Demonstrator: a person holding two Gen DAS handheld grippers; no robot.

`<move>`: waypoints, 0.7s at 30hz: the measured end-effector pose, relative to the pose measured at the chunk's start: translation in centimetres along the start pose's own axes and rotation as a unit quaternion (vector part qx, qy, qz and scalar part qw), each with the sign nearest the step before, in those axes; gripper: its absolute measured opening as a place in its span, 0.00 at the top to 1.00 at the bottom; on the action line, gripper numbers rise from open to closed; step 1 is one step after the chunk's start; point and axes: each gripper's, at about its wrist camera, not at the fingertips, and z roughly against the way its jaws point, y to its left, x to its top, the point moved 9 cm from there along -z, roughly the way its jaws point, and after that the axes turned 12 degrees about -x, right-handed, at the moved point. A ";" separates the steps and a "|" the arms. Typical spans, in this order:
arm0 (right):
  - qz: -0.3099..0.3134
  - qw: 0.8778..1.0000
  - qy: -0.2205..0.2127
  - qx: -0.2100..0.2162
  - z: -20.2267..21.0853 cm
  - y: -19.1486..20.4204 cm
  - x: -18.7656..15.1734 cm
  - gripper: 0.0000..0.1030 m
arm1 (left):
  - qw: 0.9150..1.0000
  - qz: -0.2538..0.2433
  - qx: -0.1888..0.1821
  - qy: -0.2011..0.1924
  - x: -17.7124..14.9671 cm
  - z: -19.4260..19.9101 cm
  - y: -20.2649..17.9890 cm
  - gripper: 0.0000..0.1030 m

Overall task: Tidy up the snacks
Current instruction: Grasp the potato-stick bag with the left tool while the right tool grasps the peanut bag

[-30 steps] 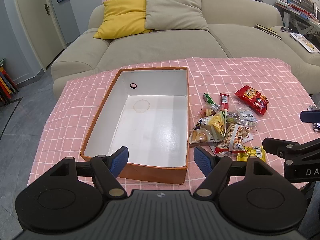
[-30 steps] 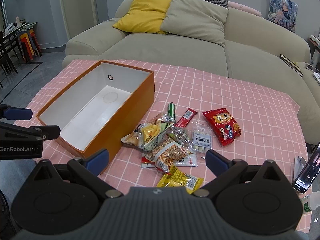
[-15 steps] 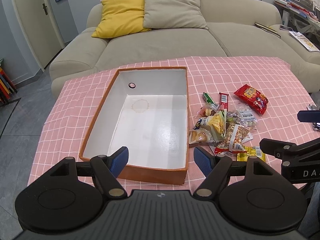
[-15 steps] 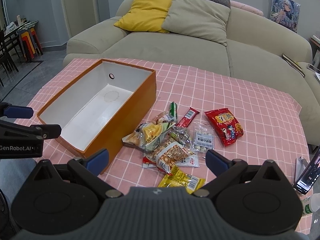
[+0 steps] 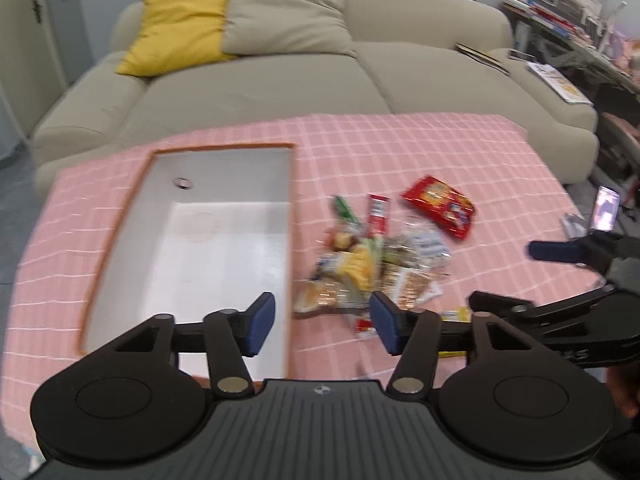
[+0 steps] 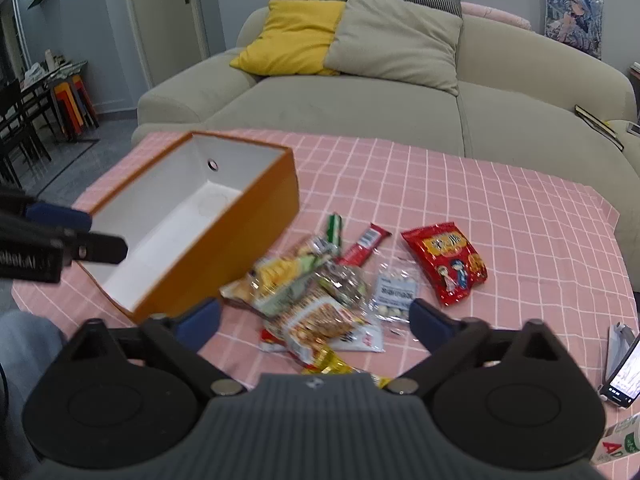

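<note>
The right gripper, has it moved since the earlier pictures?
Yes. The right gripper went forward and down toward the snack pile; beside it, the orange box looks larger. Its jaws have just been closing, empty.

Motion blur is smearing my left wrist view, so the print on the heap of crinkly plastic snack packets point(image 5: 372, 264) is staying unreadable. My grey ribbed gripper body is covering the yellow foil sachet point(image 6: 332, 366) at six o'clock. At four o'clock the frame edge is cutting off the lit black phone point(image 6: 624, 376) and a white printed cup point(image 6: 618, 444).
</note>
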 end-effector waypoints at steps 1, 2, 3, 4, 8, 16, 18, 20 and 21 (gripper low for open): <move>0.002 1.000 0.005 -0.002 -0.4 -0.4 -0.4 0.18 | 1.000 0.000 -0.009 0.006 0.1 -0.7 -0.4 0.42; 0.004 1.000 0.011 -0.003 -1.0 -0.7 -0.8 0.20 | 1.000 -0.001 -0.016 0.013 0.1 -1.4 -0.8 0.42; 0.004 1.000 0.016 -0.004 -1.5 -1.0 -1.1 0.21 | 1.000 -0.001 -0.021 0.018 0.0 -2.1 -1.2 0.42; 0.004 1.000 0.020 -0.004 -2.1 -1.2 -1.5 0.22 | 0.999 0.001 -0.025 0.024 0.1 -2.8 -1.5 0.42; -0.012 0.999 0.039 0.006 -3.9 -1.5 -2.3 0.27 | 0.999 0.011 -0.031 0.038 0.2 -5.5 -2.0 0.42; 0.000 0.998 0.054 0.039 -7.3 1.2 -2.1 0.27 | 0.996 -0.023 -0.010 0.088 0.8 -10.8 -2.1 0.42; -0.003 0.997 0.066 0.040 -8.4 1.5 -2.1 0.28 | 0.995 -0.021 -0.009 0.101 0.9 -11.8 -1.9 0.42; -0.006 0.996 0.077 0.041 -9.3 1.7 -2.2 0.30 | 0.993 -0.018 -0.008 0.114 0.8 -12.7 -1.6 0.42; -0.007 0.996 0.083 0.040 -9.8 1.7 -2.3 0.32 | 0.992 -0.019 -0.005 0.121 0.7 -13.1 -1.5 0.42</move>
